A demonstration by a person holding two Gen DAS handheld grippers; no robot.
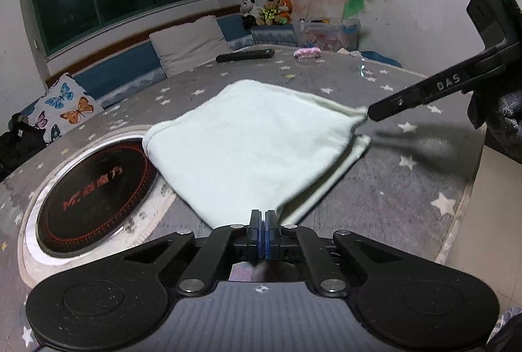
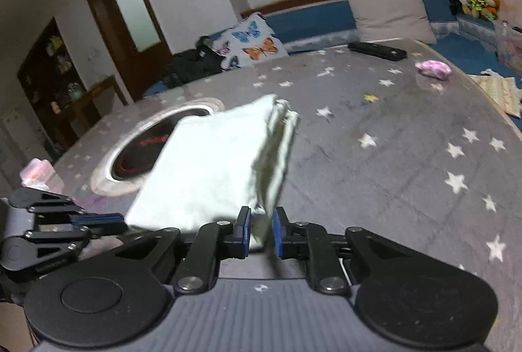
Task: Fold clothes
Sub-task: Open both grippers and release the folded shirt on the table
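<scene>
The pale green cloth (image 1: 248, 139), already folded into a square, lies on the star-print table cover (image 1: 407, 188), one edge over the inset cooktop (image 1: 94, 188). Your left gripper (image 1: 263, 218) is clenched on the near corner. Your right gripper (image 2: 262, 228) has the far corner bunched between its pads; whether they truly pinch it, I cannot tell. Risk, as I judge it: layers slip from that grip as you lift, and the fold skews.

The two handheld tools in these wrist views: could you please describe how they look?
Both the left tool and the right tool are matte black, with scissor-like linkage arms on silver pivot bolts, blue pads inside the fingers, round black discs at each side and a ribbed grey base. One finger of the right tool bears white letters, DAS.
</scene>
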